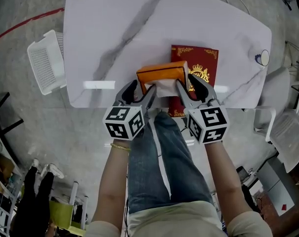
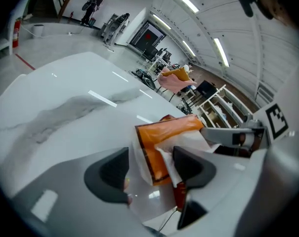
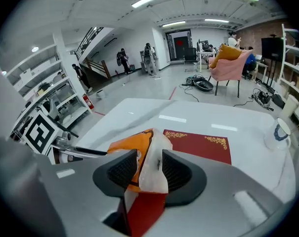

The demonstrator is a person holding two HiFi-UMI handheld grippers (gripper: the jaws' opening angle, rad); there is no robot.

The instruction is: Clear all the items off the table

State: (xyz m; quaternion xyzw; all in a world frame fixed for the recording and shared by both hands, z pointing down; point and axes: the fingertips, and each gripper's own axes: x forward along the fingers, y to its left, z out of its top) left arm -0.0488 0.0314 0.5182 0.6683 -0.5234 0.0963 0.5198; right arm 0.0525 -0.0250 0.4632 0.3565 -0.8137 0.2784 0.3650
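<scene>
While the orange tissue packet [image 1: 161,74] lies on a red book [image 1: 198,58] at the middle of the head view, on the white worktop [image 1: 114,33], we hold a tool at each end. Our left tool [image 1: 141,90] is released, jaws wide apart around the packet's left end. Our right tool [image 1: 191,85] is also released, jaws narrowly apart around the white tissue. A white basket [image 1: 46,60] stands at the left edge.
</scene>
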